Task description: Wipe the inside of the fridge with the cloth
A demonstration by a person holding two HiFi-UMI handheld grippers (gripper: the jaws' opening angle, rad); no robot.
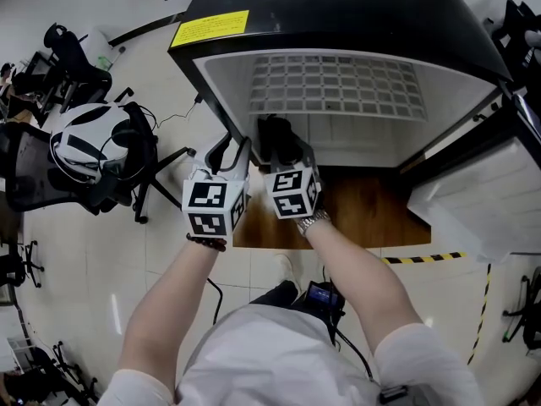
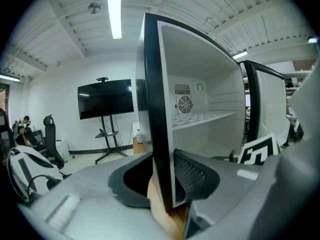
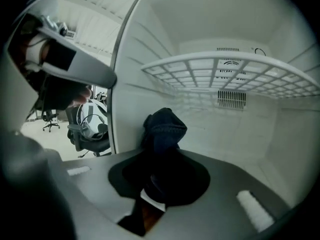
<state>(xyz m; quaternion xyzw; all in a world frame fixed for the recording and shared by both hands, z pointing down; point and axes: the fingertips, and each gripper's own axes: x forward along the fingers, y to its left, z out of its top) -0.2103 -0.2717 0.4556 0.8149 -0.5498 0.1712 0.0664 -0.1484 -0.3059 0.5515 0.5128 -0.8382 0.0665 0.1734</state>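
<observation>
A black fridge (image 1: 355,15) stands open, white inside, with a wire shelf (image 1: 338,87) across its upper part. My right gripper (image 1: 283,152) reaches into the lower left of the fridge and is shut on a bunched dark blue cloth (image 1: 277,135). In the right gripper view the cloth (image 3: 164,128) sticks up from the right gripper (image 3: 162,171), close to the left inner wall and under the shelf (image 3: 235,71). My left gripper (image 1: 230,152) straddles the front edge of the fridge's left wall (image 2: 152,109). That edge sits gripped between the jaws of the left gripper (image 2: 162,181).
The fridge door (image 1: 482,193) hangs open at the right. A wooden board (image 1: 363,214) lies under the fridge. An office chair carrying a black-and-white helmet (image 1: 84,142) stands at the left, and striped tape (image 1: 423,258) marks the floor. A TV on a stand (image 2: 105,99) is farther back.
</observation>
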